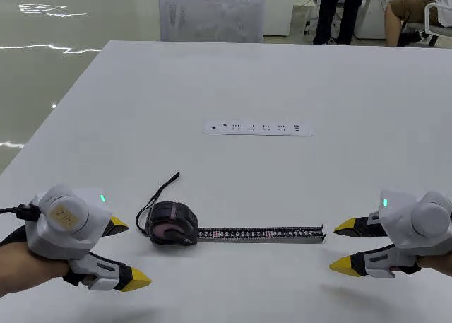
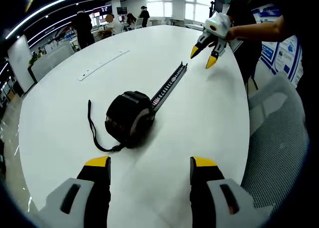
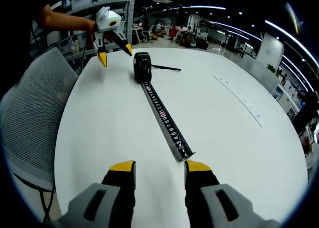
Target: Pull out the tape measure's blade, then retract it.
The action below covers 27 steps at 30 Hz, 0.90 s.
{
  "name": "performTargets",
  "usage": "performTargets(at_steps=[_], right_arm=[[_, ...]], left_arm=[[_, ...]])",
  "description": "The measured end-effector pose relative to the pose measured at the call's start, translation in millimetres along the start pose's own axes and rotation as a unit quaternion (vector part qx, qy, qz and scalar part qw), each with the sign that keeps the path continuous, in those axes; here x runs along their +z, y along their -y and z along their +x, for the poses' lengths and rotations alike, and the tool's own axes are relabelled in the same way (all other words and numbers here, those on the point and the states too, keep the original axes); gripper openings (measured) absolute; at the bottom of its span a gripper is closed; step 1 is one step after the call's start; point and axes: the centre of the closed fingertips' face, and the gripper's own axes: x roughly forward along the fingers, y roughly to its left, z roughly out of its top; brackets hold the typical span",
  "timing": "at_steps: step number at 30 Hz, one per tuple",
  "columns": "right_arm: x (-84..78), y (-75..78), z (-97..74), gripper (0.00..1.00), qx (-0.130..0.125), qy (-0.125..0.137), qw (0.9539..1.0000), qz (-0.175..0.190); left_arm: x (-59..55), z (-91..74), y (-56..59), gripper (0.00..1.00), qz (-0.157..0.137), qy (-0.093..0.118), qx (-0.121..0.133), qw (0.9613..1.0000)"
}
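Two grippers, both clear of the work. The tape measure (image 1: 171,222) stands on the white table (image 1: 247,75), toward the near edge and left of centre: a dark round case with a pinkish side turned to the near edge. The blade (image 1: 261,233) is drawn out and lies flat on the table, numbered face up, running straight to the right from the foot of the case. A black strap (image 1: 159,190) loops off the case's left side and trails toward the far side. The left gripper (image 1: 132,252) sits just left of the case and a little nearer the person, jaws spread, nothing between the yellow tips. Its farther tip is close to the strap loop, with bare table showing between them. In the left gripper view the case lies straight ahead of the spread jaws, apart from both tips, and the blade runs off beyond it toward the other gripper. The right gripper (image 1: 341,247) sits just right of the blade's free end, jaws parted and empty, a narrow gap of table between the tips and the end hook. In the right gripper view that end lies just ahead of the space between the tips, touching neither. A flat white strip (image 1: 258,128) with a row of small marks lies farther out, mid-table, well apart from the tape. A grey chair (image 1: 210,18) stands at the far edge.
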Motion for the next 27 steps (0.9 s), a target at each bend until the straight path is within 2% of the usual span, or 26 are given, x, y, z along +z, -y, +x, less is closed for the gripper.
performTargets(at_steps=[4, 9, 12, 14, 16, 20, 23, 27], right_arm=[[6.0, -3.3, -4.8, 0.42, -0.014, 0.013, 0.9996, 0.021], [6.5, -10.3, -7.4, 0.47, -0.027, 0.007, 0.9992, 0.03], [0.7, -10.9, -7.6, 0.49, -0.039, -0.003, 0.9986, 0.036], [1.9, -14.6, -8.2, 0.49, -0.041, 0.005, 0.9981, 0.046], [-0.3, -17.9, -9.1, 0.51, -0.046, 0.0, 0.9973, 0.057], [0.2, -24.6, -11.2, 0.53, -0.055, 0.006, 0.9953, 0.079], [1.6, -29.7, -13.7, 0.55, -0.064, 0.012, 0.9934, 0.094], [4.1, -32.1, -17.8, 0.58, -0.082, 0.015, 0.9902, 0.112]], left_arm=[[-1.5, -1.8, -0.9, 0.62, -0.016, 0.017, 0.014, 0.9996], [2.6, -4.2, 4.8, 0.64, -0.035, 0.04, 0.028, 0.9982], [3.6, -5.9, 7.8, 0.64, -0.044, 0.049, 0.034, 0.9972], [6.2, -7.5, 12.3, 0.65, -0.052, 0.059, 0.037, 0.9962], [6.5, -10.3, 12.0, 0.65, -0.056, 0.067, 0.042, 0.9953], [5.1, -17.0, 10.4, 0.67, -0.068, 0.078, 0.055, 0.9931], [9.9, -20.9, 20.3, 0.69, -0.074, 0.084, 0.06, 0.9919], [9.5, -22.7, 22.5, 0.7, -0.078, 0.086, 0.064, 0.9912]])
